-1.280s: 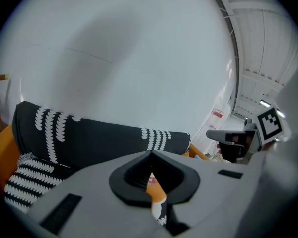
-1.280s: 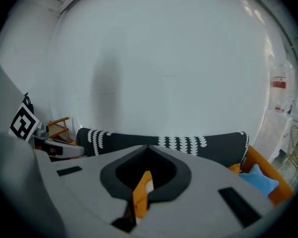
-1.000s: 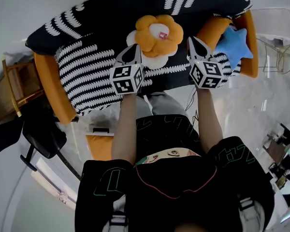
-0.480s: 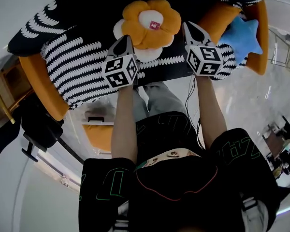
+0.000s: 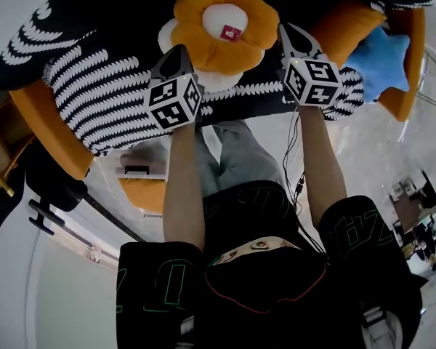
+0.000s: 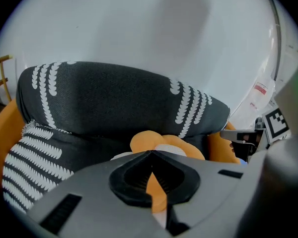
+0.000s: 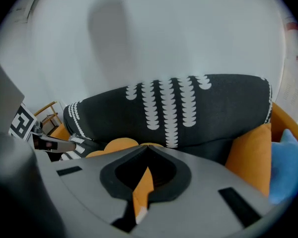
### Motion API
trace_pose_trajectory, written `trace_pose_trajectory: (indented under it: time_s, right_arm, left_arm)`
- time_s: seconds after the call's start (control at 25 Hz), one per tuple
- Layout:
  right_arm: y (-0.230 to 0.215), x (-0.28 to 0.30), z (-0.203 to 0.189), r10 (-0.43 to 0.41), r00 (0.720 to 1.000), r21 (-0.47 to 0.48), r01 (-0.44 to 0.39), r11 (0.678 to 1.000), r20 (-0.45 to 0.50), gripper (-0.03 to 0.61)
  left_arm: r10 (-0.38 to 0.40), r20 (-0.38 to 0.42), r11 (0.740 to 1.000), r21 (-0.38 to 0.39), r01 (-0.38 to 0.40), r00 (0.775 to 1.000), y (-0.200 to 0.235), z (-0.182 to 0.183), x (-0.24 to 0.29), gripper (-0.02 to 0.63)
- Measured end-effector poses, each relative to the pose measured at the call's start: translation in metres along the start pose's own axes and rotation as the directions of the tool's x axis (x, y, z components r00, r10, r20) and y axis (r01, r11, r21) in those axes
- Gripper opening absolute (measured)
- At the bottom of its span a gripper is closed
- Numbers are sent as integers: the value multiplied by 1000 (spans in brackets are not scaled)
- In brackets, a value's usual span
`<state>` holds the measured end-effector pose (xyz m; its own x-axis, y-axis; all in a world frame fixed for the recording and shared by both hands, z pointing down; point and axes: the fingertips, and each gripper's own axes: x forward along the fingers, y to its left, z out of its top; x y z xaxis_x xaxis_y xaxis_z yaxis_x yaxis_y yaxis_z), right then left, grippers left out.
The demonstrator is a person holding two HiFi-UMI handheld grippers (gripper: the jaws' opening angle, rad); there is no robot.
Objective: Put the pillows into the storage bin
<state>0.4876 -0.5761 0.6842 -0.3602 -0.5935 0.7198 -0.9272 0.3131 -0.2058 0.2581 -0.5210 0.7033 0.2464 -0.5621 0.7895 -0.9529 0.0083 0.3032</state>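
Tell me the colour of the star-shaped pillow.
The star pillow is light blue; the head view shows it best.

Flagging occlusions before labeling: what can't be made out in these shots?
- Flower pillow: both gripper views, mostly hidden behind each tool's body.
- Blue star pillow: right gripper view, cut by the right edge.
- Whether left tool or right tool touches the pillow: head view, the tool tips hide the contact.
- Clear container, contents: head view, partly behind the person's left arm.
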Motion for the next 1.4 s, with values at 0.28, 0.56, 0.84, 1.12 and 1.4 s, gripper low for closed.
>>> trace_pose_trajectory:
  time_s: [0.28, 0.56, 0.84, 1.12, 1.4]
  right_arm:
    - [-12, 38, -33, 35, 995, 13, -34, 999, -97, 14]
    - [-28, 72, -75, 34, 973, 84, -15, 996, -230, 294]
    - [-35, 95, -118, 82, 943, 210, -13, 978, -323, 357]
    - [-13, 87, -108, 166, 906, 133, -123, 983, -390, 151]
    - [14, 56, -86, 147, 913, -9, -162, 987, -380, 87]
  left_arm:
    - [63, -48, 997, -41, -65, 997, 17, -19, 30, 75]
    - [61, -163, 996, -54, -70, 985, 18, -47, 64, 333]
    - [34, -252, 997, -57, -51, 967, 17, -72, 85, 299]
    - [-5, -299, 999, -43, -9, 954, 7, -69, 80, 138]
    - [-22, -268, 999, -42, 11, 963, -2, -57, 41, 83]
